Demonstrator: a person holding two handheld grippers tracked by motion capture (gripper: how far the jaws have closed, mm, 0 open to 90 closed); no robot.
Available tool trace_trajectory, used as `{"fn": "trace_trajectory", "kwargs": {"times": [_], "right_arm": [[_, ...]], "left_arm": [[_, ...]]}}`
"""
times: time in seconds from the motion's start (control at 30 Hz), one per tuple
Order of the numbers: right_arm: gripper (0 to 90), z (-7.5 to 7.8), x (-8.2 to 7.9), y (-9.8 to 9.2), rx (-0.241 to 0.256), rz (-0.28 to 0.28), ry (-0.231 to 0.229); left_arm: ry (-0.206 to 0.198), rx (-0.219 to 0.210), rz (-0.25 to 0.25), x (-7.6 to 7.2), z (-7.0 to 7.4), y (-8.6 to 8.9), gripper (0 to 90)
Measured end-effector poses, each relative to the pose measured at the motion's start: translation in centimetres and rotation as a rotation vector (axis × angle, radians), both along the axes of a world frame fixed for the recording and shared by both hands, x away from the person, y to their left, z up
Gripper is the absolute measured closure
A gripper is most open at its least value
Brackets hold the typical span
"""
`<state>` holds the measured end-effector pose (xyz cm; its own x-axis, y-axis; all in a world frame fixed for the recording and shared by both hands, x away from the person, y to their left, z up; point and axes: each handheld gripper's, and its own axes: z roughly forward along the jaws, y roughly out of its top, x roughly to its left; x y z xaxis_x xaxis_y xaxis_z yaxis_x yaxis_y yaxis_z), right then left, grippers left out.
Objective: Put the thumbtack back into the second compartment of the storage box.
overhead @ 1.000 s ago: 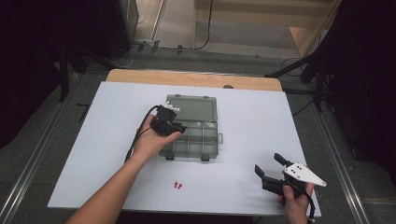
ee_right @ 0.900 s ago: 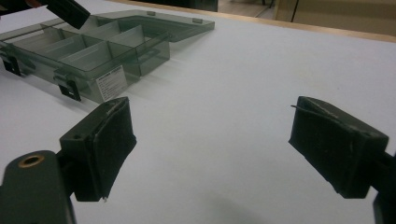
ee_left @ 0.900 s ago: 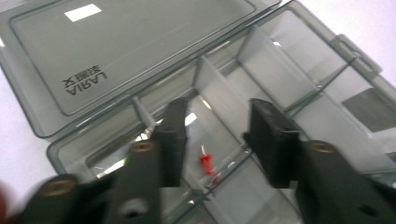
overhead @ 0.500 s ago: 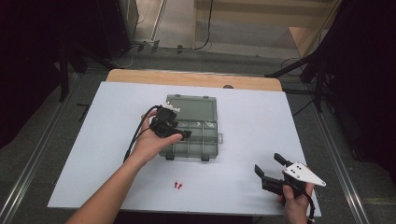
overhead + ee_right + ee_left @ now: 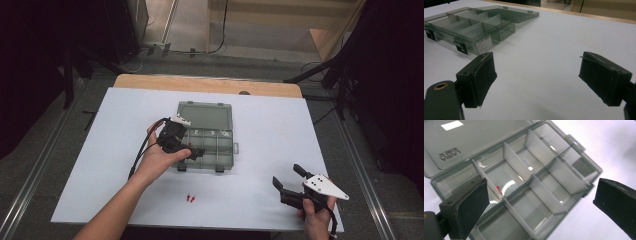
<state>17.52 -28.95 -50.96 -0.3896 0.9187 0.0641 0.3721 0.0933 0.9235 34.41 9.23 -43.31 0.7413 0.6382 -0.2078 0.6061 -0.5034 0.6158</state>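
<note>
A smoky clear compartment box [image 5: 225, 161] lies open mid-table, its lid [image 5: 205, 114] folded flat behind it. My left gripper [image 5: 193, 150] hovers open over the box's front left compartments. In the left gripper view its jaws stand wide apart [image 5: 541, 185] above the dividers [image 5: 516, 163], and a tiny red piece [image 5: 498, 187] lies in one compartment. Two small red pieces [image 5: 190, 198] rest on the white table in front of the box. At the near right, my right gripper [image 5: 288, 176] is open and holds nothing; its jaws [image 5: 537, 56] point at bare table, with the box [image 5: 474, 27] far to the left.
The white table top [image 5: 280, 125] ends in a wooden strip [image 5: 210, 85] at the back. Beyond the edges lie a dark floor, metal rails [image 5: 30, 185] and stand legs [image 5: 340, 85]. The right hand sits close to the table's near right corner.
My left gripper has shifted slightly toward the box's near edge. The right gripper has stayed still.
</note>
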Motion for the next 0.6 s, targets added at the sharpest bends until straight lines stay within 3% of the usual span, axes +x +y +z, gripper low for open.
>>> {"fn": "trace_trajectory", "kwargs": {"times": [0.13, 0.6], "right_arm": [[13.8, 0.0, 0.0, 0.0, 0.002, 0.003, 0.000], [13.0, 0.2, -0.1, -0.1, 0.016, -0.005, -0.013]], "left_arm": [[-0.015, 0.015, -0.020, -0.7, 0.1, 0.1, 0.0], [-0.025, -0.003, -0.046, -2.7, 0.1, 0.4, 0.0]]}}
